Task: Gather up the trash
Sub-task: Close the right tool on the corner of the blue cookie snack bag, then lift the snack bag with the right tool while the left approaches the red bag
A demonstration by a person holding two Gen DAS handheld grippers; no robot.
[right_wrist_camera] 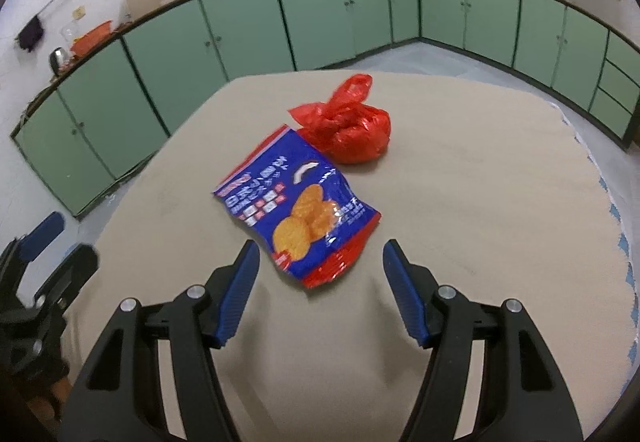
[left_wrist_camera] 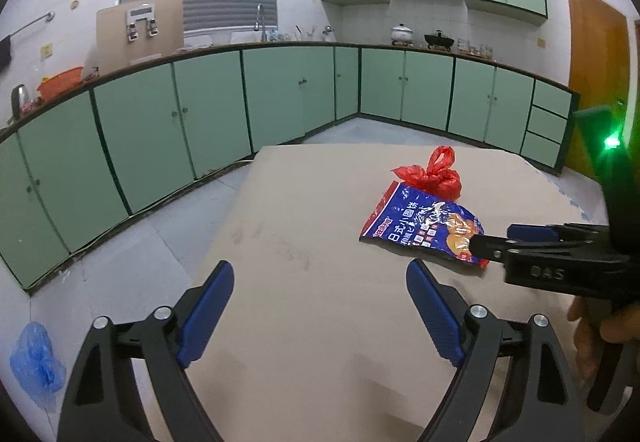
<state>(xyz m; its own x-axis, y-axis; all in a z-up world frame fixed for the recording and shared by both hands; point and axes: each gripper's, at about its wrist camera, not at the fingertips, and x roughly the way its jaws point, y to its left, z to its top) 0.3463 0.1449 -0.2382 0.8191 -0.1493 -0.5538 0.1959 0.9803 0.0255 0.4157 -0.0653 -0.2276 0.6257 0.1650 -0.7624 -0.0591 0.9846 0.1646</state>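
A blue snack wrapper (left_wrist_camera: pixel 416 218) (right_wrist_camera: pixel 296 210) printed with round biscuits lies flat on the beige table (left_wrist_camera: pixel 320 202) (right_wrist_camera: pixel 480 182). A knotted red plastic bag (left_wrist_camera: pixel 440 174) (right_wrist_camera: pixel 352 130) sits just behind it, touching its far edge. My right gripper (right_wrist_camera: pixel 321 246) (left_wrist_camera: pixel 494 238) hovers open over the wrapper's near red end, its blue pads on either side and not pressing. My left gripper (left_wrist_camera: pixel 320 266) (right_wrist_camera: pixel 70 238) is open and holds nothing, over bare table to the left of the wrapper.
Green cabinets (left_wrist_camera: pixel 200 102) line the walls under a cluttered counter. A blue plastic bag (left_wrist_camera: pixel 36 358) lies on the floor at the left. A wooden door (left_wrist_camera: pixel 596 62) stands at the right. A hand (left_wrist_camera: pixel 588 330) holds the right gripper's handle.
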